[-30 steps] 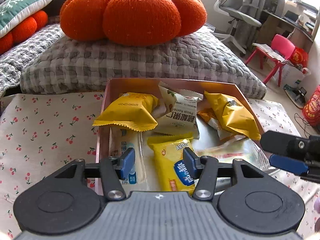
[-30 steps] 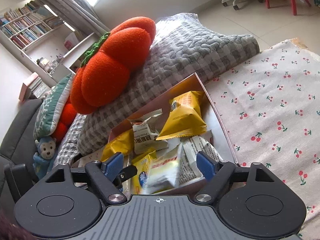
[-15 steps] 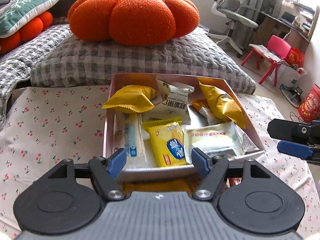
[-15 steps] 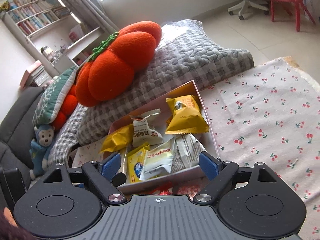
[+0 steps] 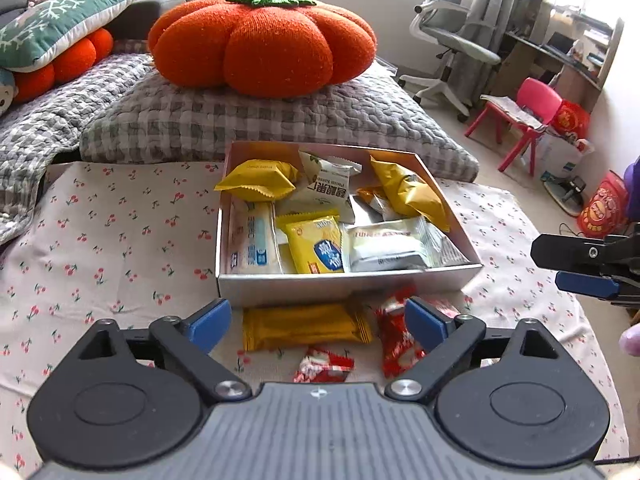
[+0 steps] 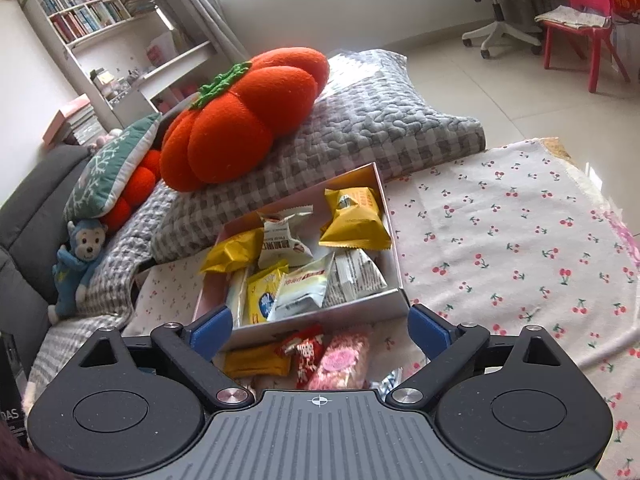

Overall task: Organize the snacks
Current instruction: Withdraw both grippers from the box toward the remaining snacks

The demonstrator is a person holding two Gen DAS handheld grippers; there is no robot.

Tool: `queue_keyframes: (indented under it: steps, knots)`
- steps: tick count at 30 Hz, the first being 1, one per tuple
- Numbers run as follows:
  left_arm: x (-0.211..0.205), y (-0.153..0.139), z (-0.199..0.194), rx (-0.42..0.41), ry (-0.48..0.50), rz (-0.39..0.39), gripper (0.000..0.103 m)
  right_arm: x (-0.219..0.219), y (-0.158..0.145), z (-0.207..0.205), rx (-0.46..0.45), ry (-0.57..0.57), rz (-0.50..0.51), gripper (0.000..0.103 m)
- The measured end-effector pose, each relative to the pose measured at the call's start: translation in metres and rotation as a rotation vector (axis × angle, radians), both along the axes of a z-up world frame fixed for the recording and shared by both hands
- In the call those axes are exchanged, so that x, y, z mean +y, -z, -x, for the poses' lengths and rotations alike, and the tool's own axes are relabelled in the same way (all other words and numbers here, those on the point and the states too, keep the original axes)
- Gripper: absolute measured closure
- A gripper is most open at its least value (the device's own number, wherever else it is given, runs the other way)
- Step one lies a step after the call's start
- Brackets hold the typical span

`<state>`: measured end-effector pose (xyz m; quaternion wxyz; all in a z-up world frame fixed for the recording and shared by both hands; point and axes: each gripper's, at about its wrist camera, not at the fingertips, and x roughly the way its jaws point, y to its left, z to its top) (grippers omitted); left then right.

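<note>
A pink cardboard box (image 5: 344, 284) (image 6: 320, 314) sits on the cherry-print cloth and holds several snack packets, yellow and white ones. In front of the box lie loose snacks: a yellow packet (image 5: 306, 326) (image 6: 258, 360), red wrappers (image 5: 398, 338) (image 6: 306, 354) and a pink packet (image 6: 342, 362). My left gripper (image 5: 318, 322) hovers above these loose snacks, its jaws opening wide with nothing pressed between the pads. My right gripper (image 6: 320, 326) also hangs over them, jaws opening, holding nothing; one of its blue fingers (image 5: 584, 284) shows at the right edge of the left wrist view.
A grey quilted cushion (image 5: 256, 120) with an orange pumpkin pillow (image 5: 264, 40) lies right behind the box. A green pillow (image 6: 108, 174) and a blue toy monkey (image 6: 78, 268) sit at the left. Cherry cloth (image 6: 520, 240) spreads right of the box; an office chair (image 5: 452, 44) and red chair (image 5: 528, 116) stand on the floor.
Both grippers pulled back and up from over the box and widened their jaws. The loose snacks in front of the box came into view beneath them.
</note>
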<state>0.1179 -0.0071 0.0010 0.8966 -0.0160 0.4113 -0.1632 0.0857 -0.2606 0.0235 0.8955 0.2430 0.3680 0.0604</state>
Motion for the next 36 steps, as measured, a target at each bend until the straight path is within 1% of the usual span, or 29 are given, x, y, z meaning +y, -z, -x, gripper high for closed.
queue_keyframes:
  steps: [2, 5, 8, 14, 18, 21, 26, 32, 36]
  knots:
    - [0.002, 0.000, 0.005, 0.006, -0.008, 0.001, 0.006, 0.001, -0.001, 0.005, -0.001, -0.006, 0.015, 0.007]
    - [0.004, 0.002, 0.013, 0.014, -0.014, -0.007, 0.004, 0.003, 0.000, 0.012, 0.003, -0.011, 0.060, 0.006]
    - [0.008, 0.006, 0.021, 0.003, -0.021, -0.011, 0.001, 0.005, 0.002, 0.018, 0.008, -0.019, 0.100, 0.006]
    - [0.015, 0.020, 0.033, -0.006, -0.025, -0.021, 0.001, 0.001, 0.009, 0.034, -0.004, -0.018, 0.174, 0.006]
    - [0.020, 0.026, 0.041, -0.030, -0.018, -0.042, 0.001, -0.005, 0.020, 0.043, 0.006, -0.009, 0.239, 0.006]
    - [0.023, 0.029, 0.046, -0.050, -0.013, -0.058, 0.001, -0.012, 0.029, 0.049, 0.018, -0.002, 0.270, 0.006]
    - [0.029, 0.037, 0.054, -0.058, -0.017, -0.041, 0.001, -0.021, 0.043, 0.061, 0.022, -0.011, 0.317, 0.006]
    - [0.026, 0.053, 0.063, -0.047, 0.008, -0.053, 0.001, -0.021, 0.060, 0.073, 0.022, -0.063, 0.407, 0.006]
    - [0.017, 0.062, 0.069, -0.055, 0.056, -0.087, 0.001, -0.020, 0.073, 0.075, 0.037, -0.109, 0.446, 0.006]
